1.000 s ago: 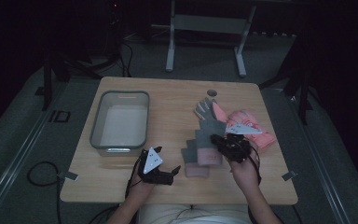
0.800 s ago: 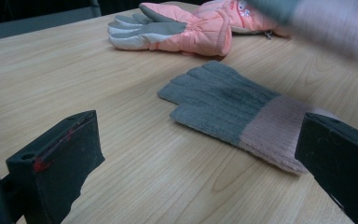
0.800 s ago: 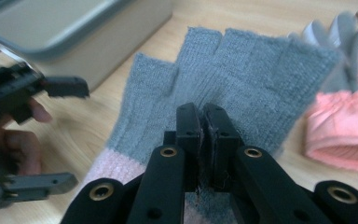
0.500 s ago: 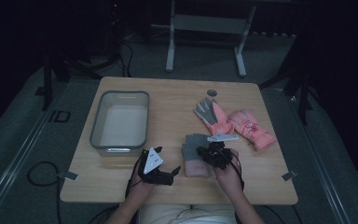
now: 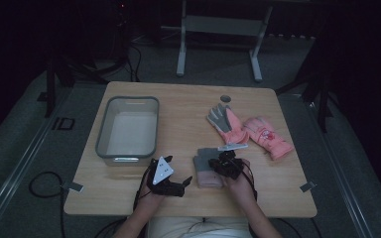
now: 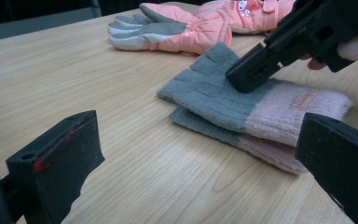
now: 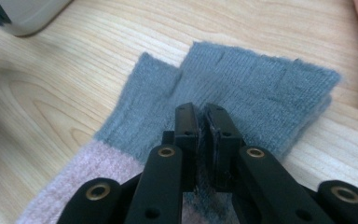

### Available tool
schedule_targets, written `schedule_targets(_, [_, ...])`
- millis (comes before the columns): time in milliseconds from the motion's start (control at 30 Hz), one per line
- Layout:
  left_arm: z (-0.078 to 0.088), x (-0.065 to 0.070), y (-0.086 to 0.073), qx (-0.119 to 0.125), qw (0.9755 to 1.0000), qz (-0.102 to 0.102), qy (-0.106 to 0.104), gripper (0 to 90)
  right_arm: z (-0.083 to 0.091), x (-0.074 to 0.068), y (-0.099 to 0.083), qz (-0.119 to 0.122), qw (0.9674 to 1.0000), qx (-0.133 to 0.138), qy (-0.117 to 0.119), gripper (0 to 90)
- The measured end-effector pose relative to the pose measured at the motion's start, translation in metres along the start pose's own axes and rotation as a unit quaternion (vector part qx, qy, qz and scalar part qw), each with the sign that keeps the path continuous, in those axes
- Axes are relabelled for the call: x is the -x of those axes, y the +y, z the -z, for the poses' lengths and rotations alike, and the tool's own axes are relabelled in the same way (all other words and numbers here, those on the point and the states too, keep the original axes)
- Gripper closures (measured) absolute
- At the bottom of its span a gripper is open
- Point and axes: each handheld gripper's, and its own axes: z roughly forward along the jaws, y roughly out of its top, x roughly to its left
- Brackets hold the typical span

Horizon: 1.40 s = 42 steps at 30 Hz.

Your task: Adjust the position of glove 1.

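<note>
The left tool point(image 5: 178, 184) lies low over the bench, its jaws spread wide and pointing toward the other hand; the right tool point(image 5: 217, 164) tilts down and away from the person, jaws pinched nearly together with grey knit caught between them; both forearms enter from the near edge.

Black fingers point(image 7: 186, 135), brass-coloured screws, red-smeared pad, grey triangular plate

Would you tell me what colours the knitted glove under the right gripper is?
The knitted glove is grey-green at the fingers, pale pink at the cuff; clearest in the left gripper view.
</note>
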Motion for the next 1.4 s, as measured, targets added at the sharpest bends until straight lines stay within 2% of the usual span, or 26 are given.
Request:
schedule_targets(67, [0.000, 0.001, 0.000, 0.003, 1.0000, -0.007, -0.001, 0.1, -0.003, 0.002, -0.003, 0.004, 1.0000, 0.001, 0.005, 82.9])
schedule_targets(167, [0.000, 0.001, 0.000, 0.000, 1.0000, -0.008, 0.000, 0.1, -0.004, 0.004, -0.007, -0.002, 0.9999, 0.007, 0.015, 82.9])
schedule_targets(300, [-0.001, 0.001, 0.000, -0.001, 0.9999, -0.002, 0.016, 0.1, -0.005, 0.003, -0.006, 0.007, 0.9997, 0.007, 0.023, 82.2])
schedule_targets(333, [0.000, 0.001, 0.000, 0.004, 0.9998, -0.001, 0.017, 0.1, -0.005, 0.003, -0.006, 0.008, 0.9997, 0.007, 0.023, 81.2])
schedule_targets(400, [0.002, 0.002, -0.001, 0.017, 0.9997, -0.012, 0.014, 0.1, -0.001, 0.004, -0.004, 0.008, 0.9995, 0.012, 0.028, 77.2])
schedule_targets(467, [0.001, 0.003, 0.001, 0.011, 0.9998, -0.017, 0.001, 0.1, 0.006, 0.006, 0.000, 0.011, 0.9993, 0.021, 0.030, 74.4])
schedule_targets(600, [0.003, 0.009, 0.009, 0.001, 0.9992, -0.040, 0.005, 0.1, 0.017, 0.013, 0.007, 0.027, 0.9988, 0.036, 0.019, 68.2])
schedule_targets(667, [0.006, 0.012, 0.016, -0.005, 0.9992, -0.039, -0.002, 4.9, 0.023, 0.023, 0.014, 0.039, 0.9982, 0.043, 0.011, 64.8])
schedule_targets(733, [0.007, 0.016, 0.022, -0.003, 0.9995, -0.033, -0.004, 6.6, 0.029, 0.032, 0.017, 0.054, 0.9967, 0.055, 0.025, 63.1])
schedule_targets(800, [0.006, 0.020, 0.027, -0.020, 0.9994, -0.025, -0.011, 10.7, 0.029, 0.037, 0.017, 0.057, 0.9967, 0.050, 0.030, 62.2])
schedule_targets(833, [0.004, 0.023, 0.029, -0.029, 0.9990, -0.029, -0.018, 11.6, 0.028, 0.040, 0.017, 0.057, 0.9969, 0.045, 0.031, 61.9])
schedule_targets(867, [0.003, 0.025, 0.030, -0.030, 0.9981, -0.039, -0.038, 11.6, 0.027, 0.043, 0.018, 0.058, 0.9968, 0.043, 0.033, 61.6])
schedule_targets(900, [0.002, 0.029, 0.032, -0.028, 0.9960, -0.054, -0.065, 11.6, 0.025, 0.045, 0.018, 0.055, 0.9970, 0.040, 0.036, 61.0])
schedule_targets(933, [0.000, 0.031, 0.033, -0.031, 0.9949, -0.064, -0.071, 11.7, 0.023, 0.047, 0.020, 0.052, 0.9972, 0.036, 0.039, 60.1])
schedule_targets(1000, [-0.006, 0.039, 0.035, -0.041, 0.9916, -0.097, -0.075, 11.8, 0.020, 0.049, 0.023, 0.051, 0.9971, 0.035, 0.044, 59.2])
schedule_targets(1033, [-0.010, 0.043, 0.036, -0.048, 0.9894, -0.108, -0.085, 11.9, 0.018, 0.049, 0.024, 0.051, 0.9970, 0.033, 0.047, 57.9])
schedule_targets(1100, [-0.017, 0.047, 0.038, -0.060, 0.9862, -0.112, -0.106, 11.9, 0.012, 0.049, 0.026, 0.059, 0.9970, 0.027, 0.043, 56.1])
schedule_targets(1200, [-0.030, 0.051, 0.037, -0.089, 0.9808, -0.126, -0.119, 11.9, 0.003, 0.052, 0.030, 0.057, 0.9973, 0.017, 0.043, 53.7])
schedule_targets(1233, [-0.033, 0.051, 0.037, -0.094, 0.9801, -0.126, -0.122, 11.9, -0.001, 0.053, 0.032, 0.056, 0.9974, 0.013, 0.043, 52.1])
schedule_targets(1267, [-0.036, 0.051, 0.036, -0.099, 0.9783, -0.133, -0.124, 12.9, -0.003, 0.053, 0.033, 0.056, 0.9975, 0.010, 0.043, 51.6])
schedule_targets(1300, [-0.040, 0.052, 0.035, -0.108, 0.9752, -0.144, -0.129, 14.9, -0.006, 0.054, 0.034, 0.057, 0.9975, 0.007, 0.043, 51.1])
schedule_targets(1367, [-0.042, 0.053, 0.035, -0.111, 0.9742, -0.147, -0.130, 16.3, -0.009, 0.054, 0.035, 0.057, 0.9974, 0.003, 0.043, 49.9])
schedule_targets(1400, [-0.045, 0.055, 0.033, -0.115, 0.9700, -0.166, -0.135, 16.3, -0.011, 0.055, 0.035, 0.057, 0.9975, 0.000, 0.042, 49.2])
